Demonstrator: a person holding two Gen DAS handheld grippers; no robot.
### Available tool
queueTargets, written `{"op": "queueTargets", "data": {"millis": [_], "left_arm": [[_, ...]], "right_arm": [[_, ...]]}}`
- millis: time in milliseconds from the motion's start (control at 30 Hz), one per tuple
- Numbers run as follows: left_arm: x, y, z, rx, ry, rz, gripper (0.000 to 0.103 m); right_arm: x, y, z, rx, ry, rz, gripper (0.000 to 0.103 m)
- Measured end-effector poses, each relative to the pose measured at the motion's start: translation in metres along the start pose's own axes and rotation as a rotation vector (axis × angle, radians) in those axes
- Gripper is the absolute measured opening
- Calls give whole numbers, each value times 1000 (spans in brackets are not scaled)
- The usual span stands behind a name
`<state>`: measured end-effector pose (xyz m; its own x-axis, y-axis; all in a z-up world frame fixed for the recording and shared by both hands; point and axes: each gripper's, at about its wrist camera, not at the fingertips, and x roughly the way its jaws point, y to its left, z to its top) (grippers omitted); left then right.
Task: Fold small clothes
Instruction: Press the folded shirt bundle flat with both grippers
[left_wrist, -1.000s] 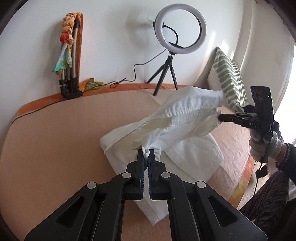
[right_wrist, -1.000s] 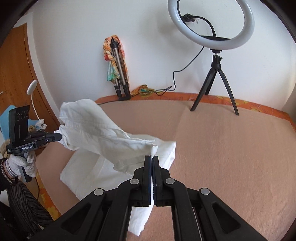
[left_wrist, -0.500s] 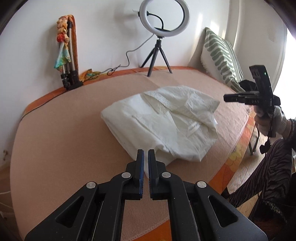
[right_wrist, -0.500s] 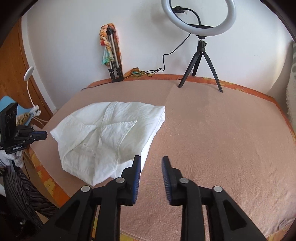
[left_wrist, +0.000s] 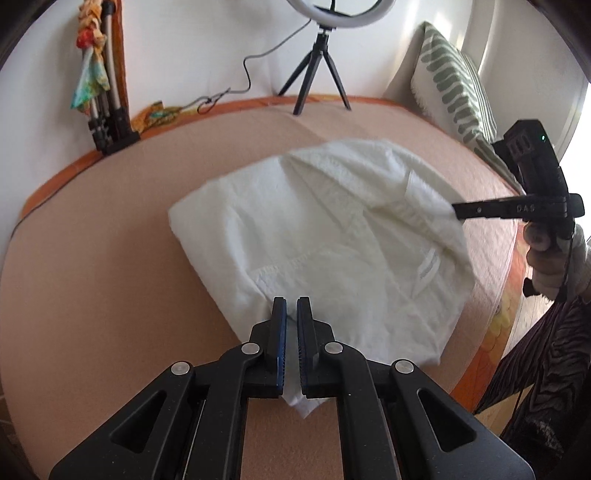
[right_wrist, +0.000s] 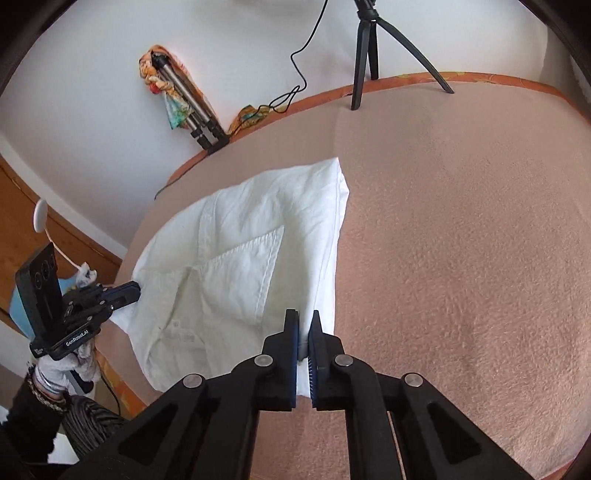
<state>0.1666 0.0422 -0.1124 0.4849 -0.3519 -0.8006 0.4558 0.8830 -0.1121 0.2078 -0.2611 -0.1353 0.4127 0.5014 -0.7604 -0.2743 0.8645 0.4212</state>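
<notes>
A white garment (left_wrist: 325, 240) lies folded on the peach blanket (left_wrist: 110, 295); it also shows in the right wrist view (right_wrist: 240, 266). My left gripper (left_wrist: 291, 314) is nearly closed with the garment's near edge between its fingers. It also shows in the right wrist view (right_wrist: 125, 293) at the garment's left edge. My right gripper (right_wrist: 305, 325) is closed on the garment's right edge. It also shows in the left wrist view (left_wrist: 458, 211), touching the far right corner.
A ring light tripod (left_wrist: 321, 66) and a folded tripod with a colourful scarf (left_wrist: 99, 85) stand at the wall. A green patterned pillow (left_wrist: 454, 85) leans at the right. The bed's orange edge (left_wrist: 491, 350) is close on the right. A wooden door (right_wrist: 22, 221) is at the left.
Both grippers have moved down to the lying garment from above. The right gripper, open half a second ago, has closed on the right edge. The left fingers now straddle the near edge.
</notes>
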Motion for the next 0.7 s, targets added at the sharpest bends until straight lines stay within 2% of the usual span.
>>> {"op": "queueTargets", "data": {"millis": [67,100,267,300,333,400,433,500,567,600,667,700], "left_arm": [[5,3,-18,-6,20,-9,4],[3,4,-25,-11,0,-15,4],[-9,13,-30,-27,26,-56,4],[-14,14,-28,-27,26,-60,4],[-19,17,-24,-32,11,-71,4],[-32,23,-15,-55,-40,-85,5],[-36,27,-9,-78,-70,-84,8],[-42,42,5,-154,-118,-97,22],[-43,59,17,-243,-169,-107,26],[-42,69,22,-297,-185,-110,33],[-36,90,28,-411,-210,-127,46],[-31,101,29,-472,-216,-149,46]], "right_arm": [[6,-3,-7,-8,28,-14,1],[9,-7,-11,0,41,-17,1],[7,-13,-14,-17,85,-34,4],[2,-10,-13,-40,97,-42,9],[-5,-7,-11,-61,97,-45,19],[-24,-5,-4,-92,54,-12,34],[-34,-4,2,-99,20,5,37],[-44,-5,18,-91,-43,25,39],[-43,-11,36,-54,-88,42,46],[-39,-15,45,-30,-99,58,49],[-29,-26,59,30,-110,98,49],[-22,-32,66,60,-112,129,49]]}}
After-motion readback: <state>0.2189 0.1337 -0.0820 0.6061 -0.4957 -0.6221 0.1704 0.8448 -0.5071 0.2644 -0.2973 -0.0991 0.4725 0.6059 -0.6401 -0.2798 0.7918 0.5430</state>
